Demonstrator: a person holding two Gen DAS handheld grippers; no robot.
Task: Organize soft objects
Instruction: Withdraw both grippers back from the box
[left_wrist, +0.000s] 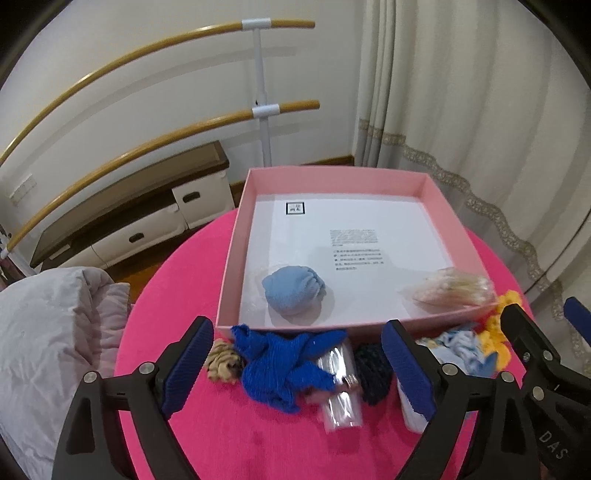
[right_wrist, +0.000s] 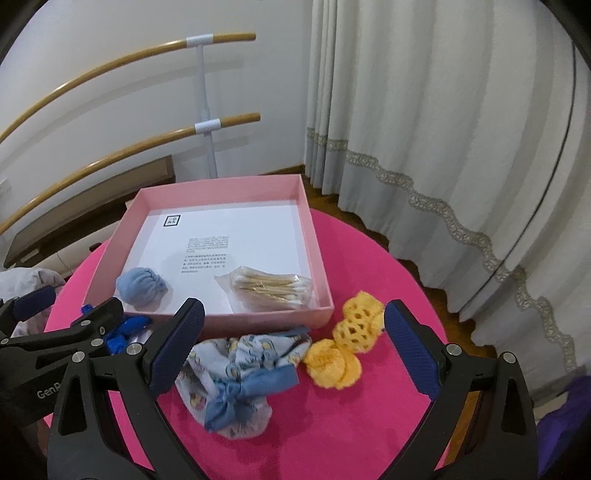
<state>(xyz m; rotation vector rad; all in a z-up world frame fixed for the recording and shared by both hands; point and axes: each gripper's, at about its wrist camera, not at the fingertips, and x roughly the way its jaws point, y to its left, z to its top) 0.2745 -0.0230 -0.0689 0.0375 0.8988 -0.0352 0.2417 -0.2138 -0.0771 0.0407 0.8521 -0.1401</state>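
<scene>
A pink box (left_wrist: 229, 258) (right_wrist: 314, 236) stands on the round pink table (left_wrist: 177, 288) (right_wrist: 369, 258). Inside lie a light blue cloth ball (left_wrist: 293, 290) (right_wrist: 142, 286) and a bag of cotton swabs (left_wrist: 448, 291) (right_wrist: 267, 286). In front of the box lie a royal blue knit cloth (left_wrist: 280, 365), a tan scrunchie (left_wrist: 221, 360), a clear plastic packet (left_wrist: 340, 391), a dark knit piece (left_wrist: 373, 373), a patterned blue cloth pouch (right_wrist: 236, 373) and yellow crochet pieces (right_wrist: 349, 341). My left gripper (left_wrist: 297, 363) is open above the blue knit cloth. My right gripper (right_wrist: 293, 343) is open above the pouch.
A grey quilt (left_wrist: 48, 332) lies left of the table. A low cabinet (left_wrist: 129, 218) and wooden ballet bars (left_wrist: 147, 48) stand behind. Cream curtains (right_wrist: 443, 147) hang at the right. The right gripper's fingers (left_wrist: 524, 332) show at the left view's right edge.
</scene>
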